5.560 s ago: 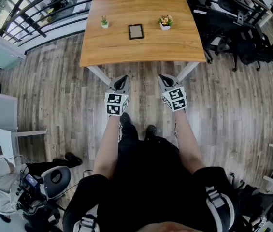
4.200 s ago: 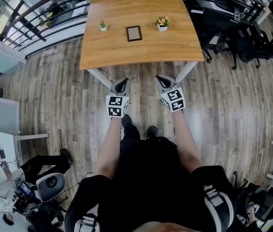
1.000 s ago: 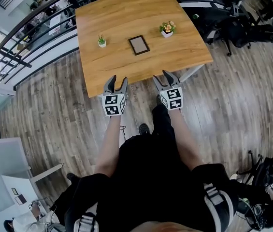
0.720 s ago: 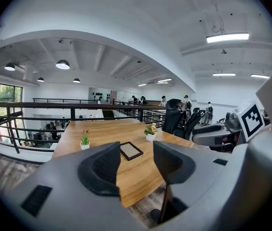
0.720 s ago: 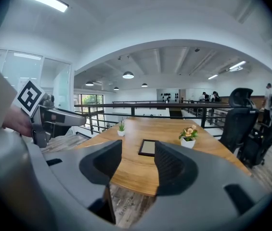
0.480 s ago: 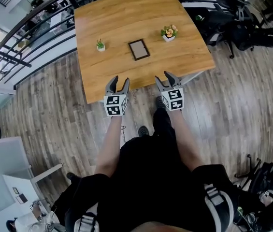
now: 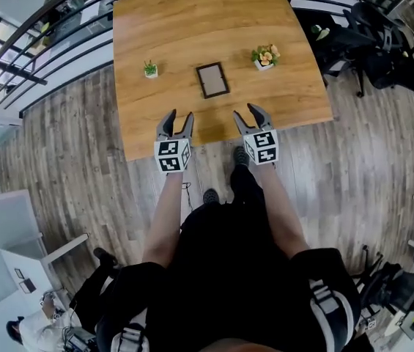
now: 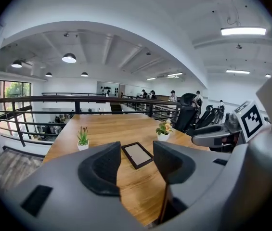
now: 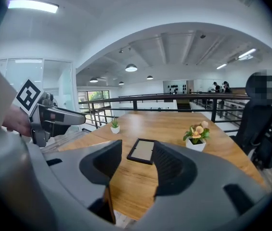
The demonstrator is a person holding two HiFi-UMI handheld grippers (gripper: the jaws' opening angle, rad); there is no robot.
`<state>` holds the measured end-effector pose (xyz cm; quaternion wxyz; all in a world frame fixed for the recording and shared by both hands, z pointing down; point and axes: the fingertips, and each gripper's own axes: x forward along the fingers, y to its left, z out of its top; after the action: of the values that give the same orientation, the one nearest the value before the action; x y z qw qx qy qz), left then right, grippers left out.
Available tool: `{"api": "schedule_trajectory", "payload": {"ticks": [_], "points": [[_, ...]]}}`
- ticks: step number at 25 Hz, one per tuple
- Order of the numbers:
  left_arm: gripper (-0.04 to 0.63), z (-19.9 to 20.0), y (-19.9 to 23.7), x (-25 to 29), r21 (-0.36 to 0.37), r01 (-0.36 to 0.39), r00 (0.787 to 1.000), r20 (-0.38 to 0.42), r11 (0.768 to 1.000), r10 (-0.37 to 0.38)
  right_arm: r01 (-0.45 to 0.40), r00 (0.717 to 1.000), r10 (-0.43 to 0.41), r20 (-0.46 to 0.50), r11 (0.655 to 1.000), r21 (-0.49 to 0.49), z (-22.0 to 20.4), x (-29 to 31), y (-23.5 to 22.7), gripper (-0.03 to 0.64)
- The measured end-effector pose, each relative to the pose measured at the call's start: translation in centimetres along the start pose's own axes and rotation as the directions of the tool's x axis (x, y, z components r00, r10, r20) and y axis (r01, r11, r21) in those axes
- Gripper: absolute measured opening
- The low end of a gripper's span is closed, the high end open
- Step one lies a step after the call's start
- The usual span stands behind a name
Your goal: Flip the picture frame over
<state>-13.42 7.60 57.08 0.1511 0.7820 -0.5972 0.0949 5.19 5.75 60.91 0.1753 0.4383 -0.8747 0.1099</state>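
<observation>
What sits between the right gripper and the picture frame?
Only bare wooden table. In the head view nothing lies on the stretch from the right gripper to the picture frame; the right gripper view shows the same.

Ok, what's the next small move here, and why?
Probably bring the left hand-held gripper and right hand-held gripper forward to the picture frame: it lies flat on the table, untouched, and both are open and empty at the near edge.
</observation>
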Motion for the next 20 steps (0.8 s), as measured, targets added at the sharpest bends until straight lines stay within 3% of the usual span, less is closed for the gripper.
{"api": "schedule_trajectory", "payload": {"ticks": [20], "points": [[0.227, 0.9, 1.4, 8.4, -0.086, -0.171, 0.985, -0.04, 0.981, 0.168, -0.183, 0.981, 0.179, -0.077, 0.982, -0.047, 2.2, 9.4, -6.8, 0.209]]}}
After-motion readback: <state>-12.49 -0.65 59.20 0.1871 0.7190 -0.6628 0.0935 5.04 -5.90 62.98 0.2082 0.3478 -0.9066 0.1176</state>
